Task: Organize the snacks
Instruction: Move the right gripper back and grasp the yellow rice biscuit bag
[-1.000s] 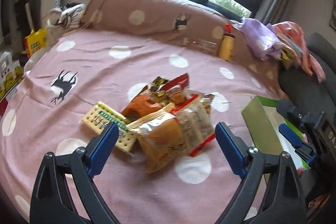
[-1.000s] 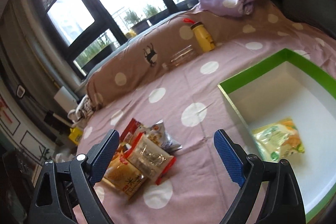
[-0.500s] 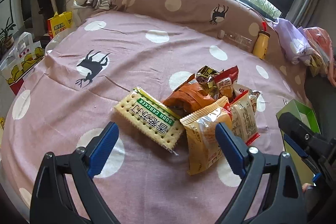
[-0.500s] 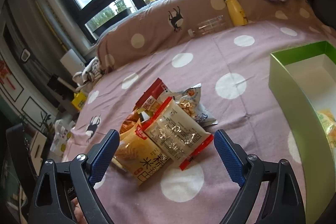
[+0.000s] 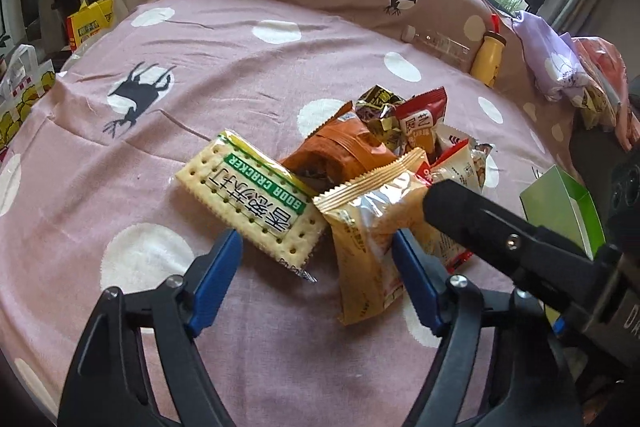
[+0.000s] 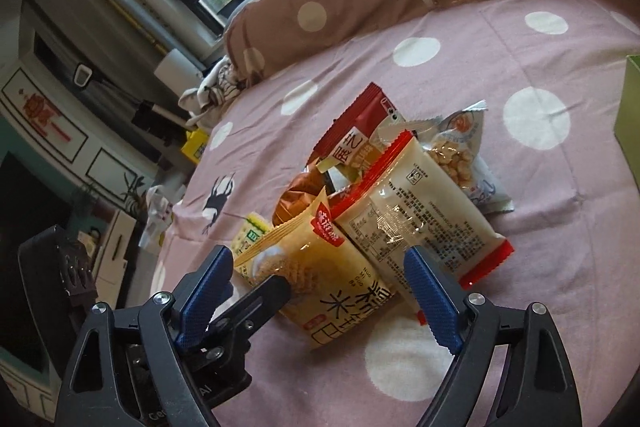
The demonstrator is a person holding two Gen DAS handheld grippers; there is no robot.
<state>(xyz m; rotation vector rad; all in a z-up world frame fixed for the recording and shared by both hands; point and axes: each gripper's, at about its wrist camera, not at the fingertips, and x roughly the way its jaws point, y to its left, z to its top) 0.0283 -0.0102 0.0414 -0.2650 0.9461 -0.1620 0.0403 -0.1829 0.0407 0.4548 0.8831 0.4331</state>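
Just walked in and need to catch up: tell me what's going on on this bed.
A person is sorting a snack pile on the bedspread with two handheld grippers. The left gripper, jaws just narrowing but touching nothing, hangs low over the soda cracker pack and the yellow rice snack bag. The right gripper, also open and just closing slightly, reaches in beside it over the same bag and the red-edged clear pack. Nothing is gripped yet. The green box sits at the right.

Both grippers closed in on the snack pile [image 5: 372,163], fingers [image 5: 216,275] narrowing, nothing gripped.
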